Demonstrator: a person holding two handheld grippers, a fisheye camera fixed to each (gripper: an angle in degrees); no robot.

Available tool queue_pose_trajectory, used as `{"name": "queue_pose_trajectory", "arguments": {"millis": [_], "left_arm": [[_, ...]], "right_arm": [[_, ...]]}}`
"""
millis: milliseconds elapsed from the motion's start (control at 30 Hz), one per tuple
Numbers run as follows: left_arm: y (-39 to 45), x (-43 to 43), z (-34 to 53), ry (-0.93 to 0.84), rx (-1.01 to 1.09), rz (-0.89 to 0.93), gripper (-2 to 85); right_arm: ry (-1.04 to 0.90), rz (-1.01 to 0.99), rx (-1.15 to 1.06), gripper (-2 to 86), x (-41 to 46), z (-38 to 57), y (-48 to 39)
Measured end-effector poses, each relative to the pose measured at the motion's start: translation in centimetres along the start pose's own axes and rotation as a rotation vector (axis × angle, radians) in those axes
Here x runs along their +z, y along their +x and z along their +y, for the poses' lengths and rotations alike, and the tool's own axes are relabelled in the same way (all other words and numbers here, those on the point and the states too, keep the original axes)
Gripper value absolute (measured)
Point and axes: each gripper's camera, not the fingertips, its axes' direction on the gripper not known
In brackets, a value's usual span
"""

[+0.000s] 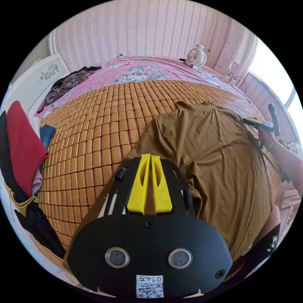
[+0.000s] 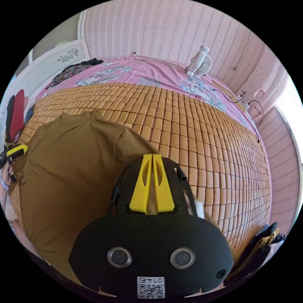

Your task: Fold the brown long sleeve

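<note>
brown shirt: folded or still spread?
Mostly spread: the brown long-sleeve shirt lies open across the bamboo mat, collar away, body in one flat layer. Sleeve positions cannot be told.

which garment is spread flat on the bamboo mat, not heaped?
The brown long-sleeve shirt, laid open across the woven bamboo mat. The red cloth sits piled at the mat's edge; the dark floral garment lies crumpled.

Plain brown shirt point(image 1: 208, 148) on a tan checkered mat point(image 1: 104, 126); pink floral sheet point(image 1: 139, 71); yellow-jawed black tool point(image 1: 151, 157).
</note>
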Motion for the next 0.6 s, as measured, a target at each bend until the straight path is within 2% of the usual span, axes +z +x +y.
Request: {"name": "queue_pose_trajectory", "arguments": {"millis": [100, 333, 400, 500, 600], "left_arm": [[-0.2, 0.9, -0.3, -0.028, 0.023, -0.043, -1.0], [-1.9, 0.2, -0.4, -0.034, -0.052, -0.031, -0.9], [-2.6, -1.2, 0.3, 0.001, -0.108, -0.024, -0.7], [-4.1, -5.9, 3.4, 0.126, -0.149, 0.065, 0.5], [-6.3, -11.6, 9.8, 0.236, -0.208, 0.065, 3.1]], "right_arm": [[-0.016, 0.063, -0.05, -0.5, 0.5, -0.9, -0.2], [0.019, -0.013, 0.035, -0.7, -1.4, -0.4, 1.3], [0.122, -0.044, 0.048, -0.4, -4.2, 1.2, 1.4], [0.268, -0.063, -0.066, 1.8, -9.4, 5.9, -0.2], [0.256, -0.078, -0.198, 5.5, -12.9, 11.6, -3.1]]}}
